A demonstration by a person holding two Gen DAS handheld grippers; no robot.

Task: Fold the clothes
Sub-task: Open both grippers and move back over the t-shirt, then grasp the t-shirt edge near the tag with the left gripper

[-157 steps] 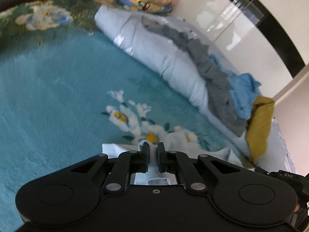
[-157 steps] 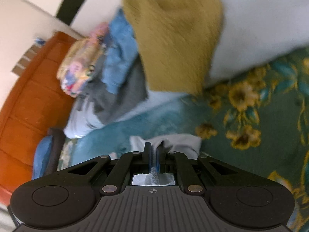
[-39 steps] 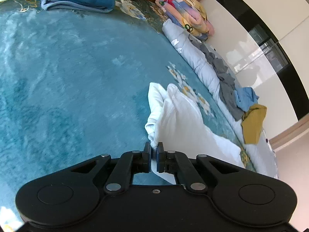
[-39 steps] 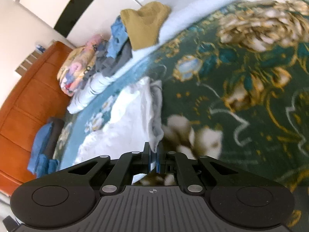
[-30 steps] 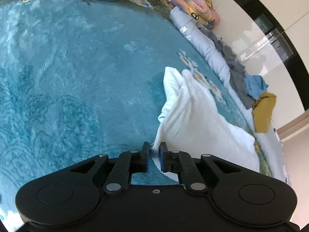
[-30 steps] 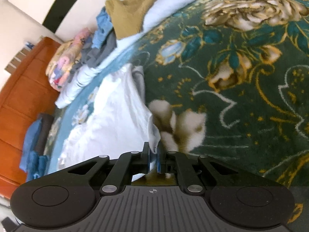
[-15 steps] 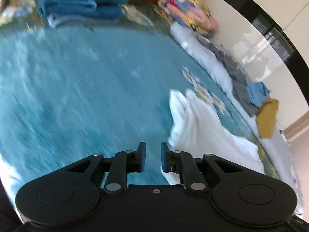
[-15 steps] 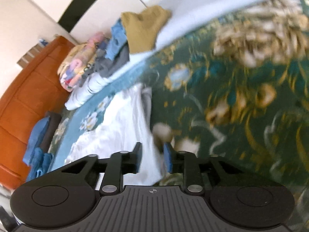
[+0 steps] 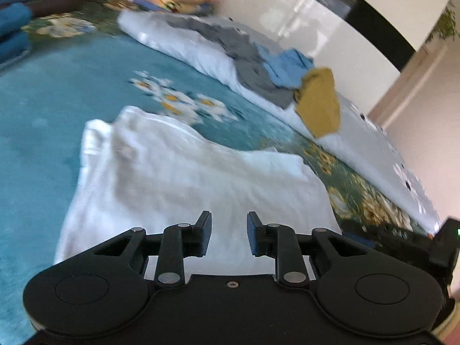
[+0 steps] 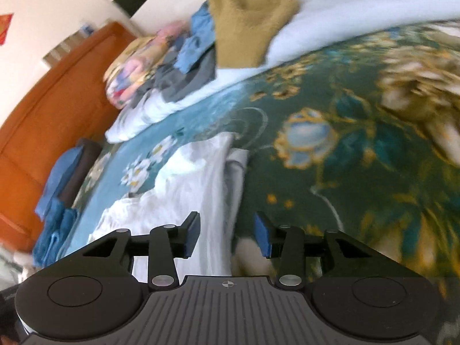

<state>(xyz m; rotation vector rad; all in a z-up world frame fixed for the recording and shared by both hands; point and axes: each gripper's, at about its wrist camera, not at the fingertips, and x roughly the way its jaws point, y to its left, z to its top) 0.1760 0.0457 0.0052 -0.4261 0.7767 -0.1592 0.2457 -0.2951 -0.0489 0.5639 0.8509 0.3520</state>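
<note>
- Counting: one white garment (image 9: pixel 184 178) lies on the floral bedspread (image 9: pixel 43 120), ahead of the left gripper (image 9: pixel 229 237), whose jaws are opening with nothing clamped.
- The right gripper (image 10: pixel 227 237) is opening too, the garment's edge just beyond its fingers, untouched.
- Three loose clothes sit far beyond the fingers on one pale quilt (image 9: pixel 201 57): grey (image 9: pixel 247 66), blue (image 9: pixel 287 66), mustard (image 9: pixel 319 106).
- Only the right view shows the orange headboard (image 10: pixel 43 109) (and the whole folded blue stack (image 10: pixel 57 201)).
</note>
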